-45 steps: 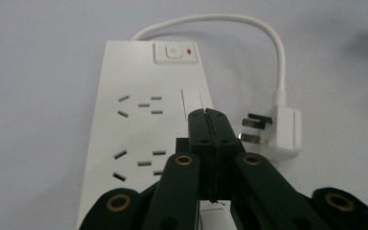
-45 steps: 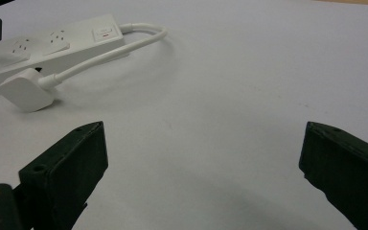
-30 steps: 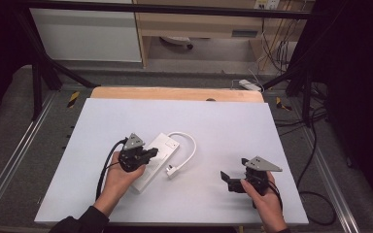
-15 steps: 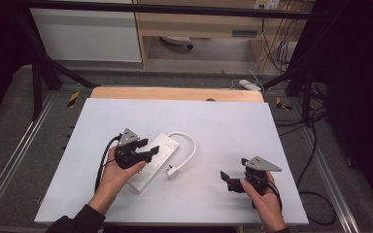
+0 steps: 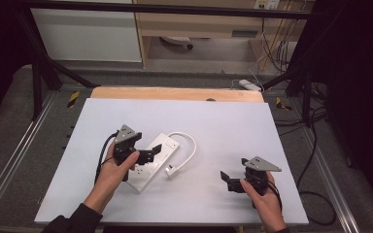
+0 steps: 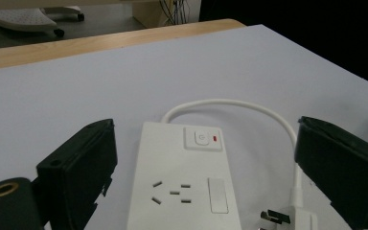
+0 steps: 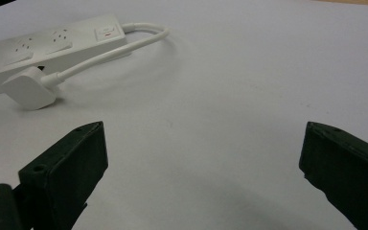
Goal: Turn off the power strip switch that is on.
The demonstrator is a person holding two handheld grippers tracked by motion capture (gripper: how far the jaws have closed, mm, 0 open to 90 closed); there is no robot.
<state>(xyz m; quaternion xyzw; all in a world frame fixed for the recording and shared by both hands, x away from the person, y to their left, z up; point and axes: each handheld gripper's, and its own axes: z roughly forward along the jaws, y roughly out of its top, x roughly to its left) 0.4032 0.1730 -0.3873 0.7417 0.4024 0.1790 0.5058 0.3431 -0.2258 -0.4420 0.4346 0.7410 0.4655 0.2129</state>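
Lying flat on the pale grey-white tabletop (image 5: 213, 126), left of centre, is one white plastic power strip (image 5: 151, 161), set diagonally with its switch end pointing up-right. One short white cable (image 5: 190, 145) loops out of that end and curls back down to one white plug (image 5: 170, 170), which rests on the tabletop just beside the strip's right edge. In the left tool view the strip shows one rocker switch (image 6: 202, 138) with a small red mark, then one set of socket slots (image 6: 172, 190) nearer the camera; the plug's metal pin (image 6: 272, 217) shows at bottom right.

One left hand (image 5: 112, 170) holds the black left tool (image 5: 145, 156) over the strip's middle. Jaws spread wide, one on each side of the strip, nothing gripped; whether they touch it, cannot tell. One black cable (image 5: 103, 155) trails from this tool along the wrist.

One right hand (image 5: 264, 199) holds the black right tool (image 5: 226, 178) near the tabletop's front right, well apart from the strip, with one grey three-cornered plate (image 5: 261, 164) on top. Its jaws are also spread wide, with bare tabletop between them.

One wooden strip (image 5: 175, 93) runs along the tabletop's far edge. Loose dark cables (image 5: 311, 145) lie on the floor at right.
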